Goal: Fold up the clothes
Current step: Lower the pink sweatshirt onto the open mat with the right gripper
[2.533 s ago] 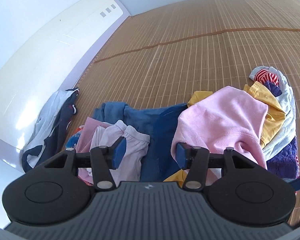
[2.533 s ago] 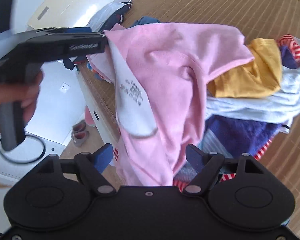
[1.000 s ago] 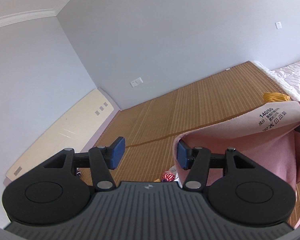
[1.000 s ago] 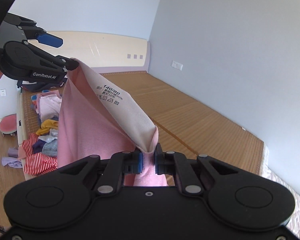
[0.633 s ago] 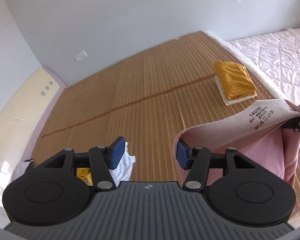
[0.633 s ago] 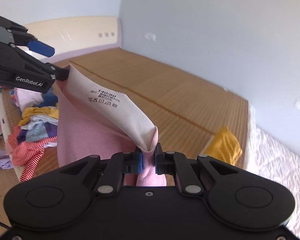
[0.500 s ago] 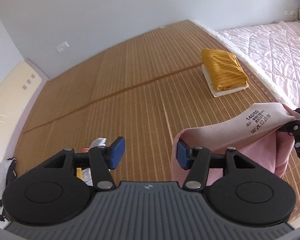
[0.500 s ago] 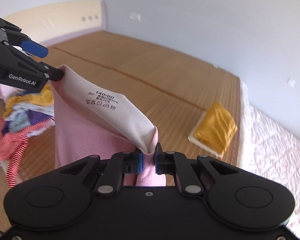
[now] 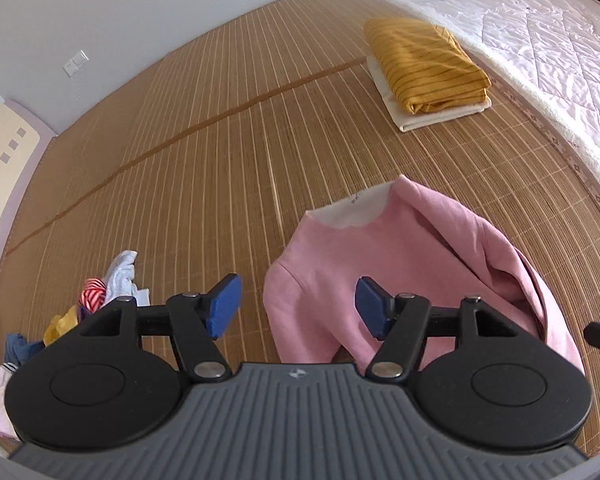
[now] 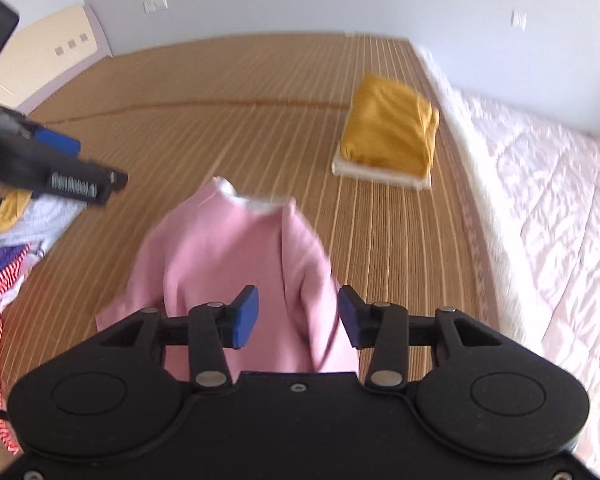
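Your left tool and right tool both stand with jaws apart, gripping nothing. The pink sweatshirt lies rumpled on the bamboo mat just beneath them, collar pointing away. Beyond the sweatshirt sits a folded mustard shirt; left of it, the unfolded clothes pile.

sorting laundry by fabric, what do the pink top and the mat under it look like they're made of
The pink long-sleeved top looks like soft matte knit, perhaps cotton fleece: it drapes in thick rounded folds and shows a paler inner face at the neck. The brown slatted mat looks like bamboo or a similar woven strip material: narrow parallel slats with a slight sheen.
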Tool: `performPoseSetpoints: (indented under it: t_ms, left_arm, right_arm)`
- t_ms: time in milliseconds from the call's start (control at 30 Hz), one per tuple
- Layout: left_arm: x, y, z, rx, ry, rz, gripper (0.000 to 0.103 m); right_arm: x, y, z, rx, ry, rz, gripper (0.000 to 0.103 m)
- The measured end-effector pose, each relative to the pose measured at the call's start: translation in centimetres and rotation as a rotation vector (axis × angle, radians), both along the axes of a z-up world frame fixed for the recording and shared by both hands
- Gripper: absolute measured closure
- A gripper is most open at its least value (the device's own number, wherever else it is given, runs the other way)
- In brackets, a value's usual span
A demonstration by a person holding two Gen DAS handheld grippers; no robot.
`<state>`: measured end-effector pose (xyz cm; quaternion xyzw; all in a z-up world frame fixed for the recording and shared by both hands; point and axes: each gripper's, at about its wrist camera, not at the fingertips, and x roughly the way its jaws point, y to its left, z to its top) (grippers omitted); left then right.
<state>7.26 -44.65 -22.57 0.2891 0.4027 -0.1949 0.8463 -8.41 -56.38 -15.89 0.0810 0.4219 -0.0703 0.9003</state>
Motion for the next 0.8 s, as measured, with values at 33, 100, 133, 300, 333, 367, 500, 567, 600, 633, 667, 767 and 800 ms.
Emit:
performPoseSetpoints:
  t_ms: [33, 100, 133, 300, 333, 367, 500, 567, 600, 633, 667, 767, 800]
  left_arm:
    - [-0.5, -0.2, -0.9, 0.005, 0.014, 0.011, 0.034]
    - [-1.5, -0.5, -2.8, 0.013, 0.043, 0.038, 0.034]
    - [-2.1, -0.7, -3.7, 0.017, 0.057, 0.052, 0.034]
    - [-5.5, -2.2, -8.3, 0.076, 0.130, 0.060, 0.034]
    - [-6.1, -2.5, -9.0, 0.088, 0.126, 0.054, 0.034]
    - [-6.7, -2.7, -9.7, 0.097, 0.126, 0.050, 0.034]
    - [-8.2, -3.2, -12.2, 0.106, 0.144, 0.074, 0.034]
    - [-8.6, -3.5, -13.3, 0.120, 0.132, 0.099, 0.034]
    - [-8.8, -3.6, -13.8, 0.131, 0.121, 0.111, 0.034]
    - [-8.9, -3.8, -14.1, 0.137, 0.114, 0.121, 0.034]
    - [-9.0, -4.0, -14.4, 0.141, 0.111, 0.129, 0.034]
    - [-9.3, -4.5, -15.1, 0.157, 0.115, 0.149, 0.034]
    - [-9.3, -4.6, -15.3, 0.163, 0.122, 0.152, 0.034]
  right_arm:
    - [-0.4, -0.5, -1.2, 0.021, 0.021, -0.004, 0.056]
    - [-1.2, -1.5, -3.5, 0.069, 0.058, -0.011, 0.056]
    - [-1.7, -1.8, -4.7, 0.091, 0.074, -0.010, 0.056]
    - [-3.0, -4.7, -9.8, 0.173, 0.103, -0.020, 0.055]
    - [-3.1, -5.4, -10.7, 0.228, 0.092, -0.019, 0.055]
    - [-3.0, -6.0, -11.6, 0.280, 0.075, -0.011, 0.055]
    - [-2.2, -6.6, -14.2, 0.381, 0.026, 0.058, 0.043]
    - [-1.7, -6.2, -15.1, 0.391, 0.008, 0.102, 0.032]
    - [-1.4, -5.8, -15.7, 0.388, 0.004, 0.123, 0.032]
    - [-1.0, -5.5, -16.3, 0.382, 0.003, 0.143, 0.032]
    - [-0.8, -5.0, -16.6, 0.369, 0.000, 0.166, 0.032]
    - [-0.5, -4.0, -18.1, 0.314, -0.002, 0.217, 0.038]
    - [-0.5, -3.9, -18.6, 0.297, 0.003, 0.229, 0.041]
